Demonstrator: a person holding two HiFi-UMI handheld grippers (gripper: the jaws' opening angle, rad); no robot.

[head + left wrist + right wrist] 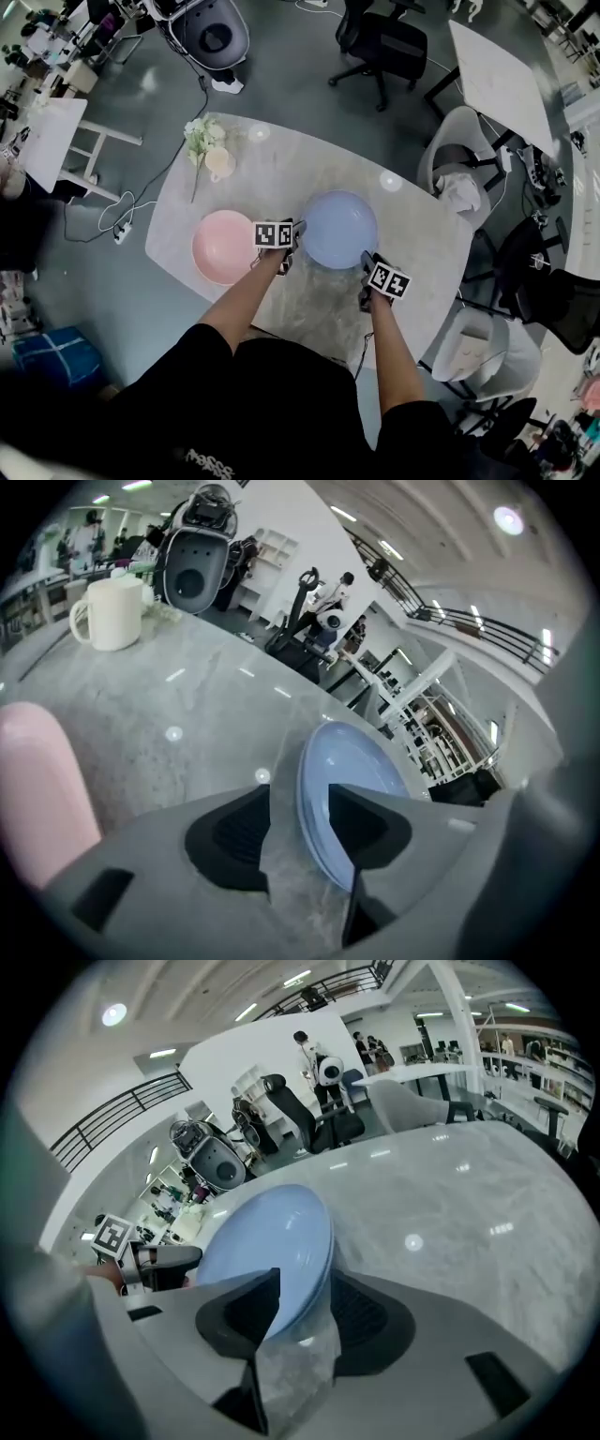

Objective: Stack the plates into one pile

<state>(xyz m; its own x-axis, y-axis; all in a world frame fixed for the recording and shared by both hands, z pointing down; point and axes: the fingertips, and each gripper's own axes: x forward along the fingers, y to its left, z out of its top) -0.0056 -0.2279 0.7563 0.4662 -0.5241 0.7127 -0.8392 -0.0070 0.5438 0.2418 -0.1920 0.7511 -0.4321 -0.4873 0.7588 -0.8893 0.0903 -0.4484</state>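
**Head view.** The blue plate (339, 228) lies flat on the table (281, 169). The left gripper (296, 234) is at the plate's 9 o'clock rim. The right gripper (367, 261) is at its 5 o'clock rim. The pink plate (225, 247) lies at 9 o'clock from the blue plate, just beyond the left gripper and apart from the blue plate. A mug (219, 164) stands at 12 o'clock from the pink plate. Both bare forearms reach forward from black sleeves: the left slants toward 1 o'clock, the right runs toward 12 o'clock. Both grippers tilt downward.

**Left gripper view.** The left gripper (300, 794) has its jaws spread. The blue plate (352, 761) has its rim between them, and bare table (206, 705) shows between the rim and the left-hand jaw. The pink plate (37, 780) is at 9 o'clock and the mug (111, 613) at 11 o'clock. The tabletop is pale grey, veined like marble and glossy. The plate is smooth, round and shallow.

**Right gripper view.** The right gripper (305, 1283) has its jaws spread, astride the rim of the blue plate (267, 1241). One jaw is over the bowl and one is outside the rim. The left gripper (141, 1265) shows at 9 o'clock, across the plate. The table (450, 1194) reflects ceiling lights.
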